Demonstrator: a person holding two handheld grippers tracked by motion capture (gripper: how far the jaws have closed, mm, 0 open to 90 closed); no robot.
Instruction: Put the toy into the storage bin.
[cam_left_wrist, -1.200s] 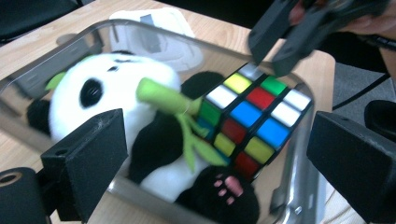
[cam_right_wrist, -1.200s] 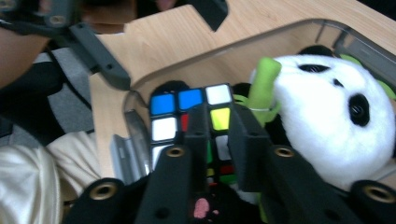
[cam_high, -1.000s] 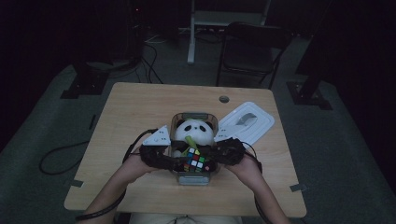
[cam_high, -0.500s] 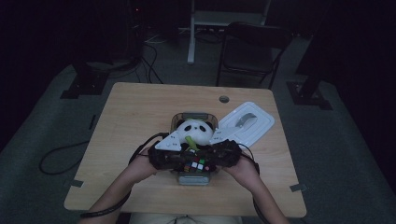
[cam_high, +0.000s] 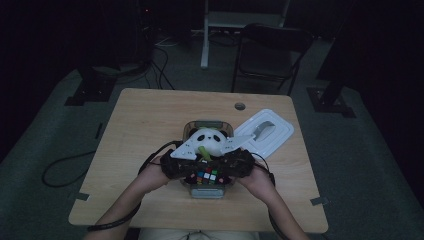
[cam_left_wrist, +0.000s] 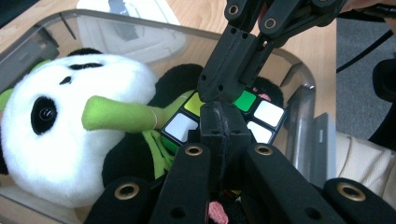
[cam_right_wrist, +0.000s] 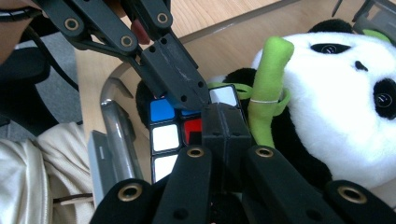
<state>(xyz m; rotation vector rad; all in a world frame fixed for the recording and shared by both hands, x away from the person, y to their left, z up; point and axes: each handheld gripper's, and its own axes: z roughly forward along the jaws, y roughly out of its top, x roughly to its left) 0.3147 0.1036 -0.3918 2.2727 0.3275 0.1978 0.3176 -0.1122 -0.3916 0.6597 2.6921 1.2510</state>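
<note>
Dim room, pale wooden table (cam_high: 150, 130) under me. My left gripper (cam_left_wrist: 219, 114) has just been closing and now sits with jaws together, nothing between them, tip on the puzzle cube (cam_high: 206, 176). That cube lies in the clear bin (cam_high: 207, 123), near side, with the plush panda (cam_high: 209, 141) beyond it. My right gripper (cam_right_wrist: 223, 122) is likewise closed and empty, meeting the left over the cube. I judge I'm pressing it down; next, both tips must lift clear.

wooden table (cam_high: 145, 125) carries a clear bin (cam_high: 207, 191) and white lid (cam_high: 270, 137) beside it.
</note>
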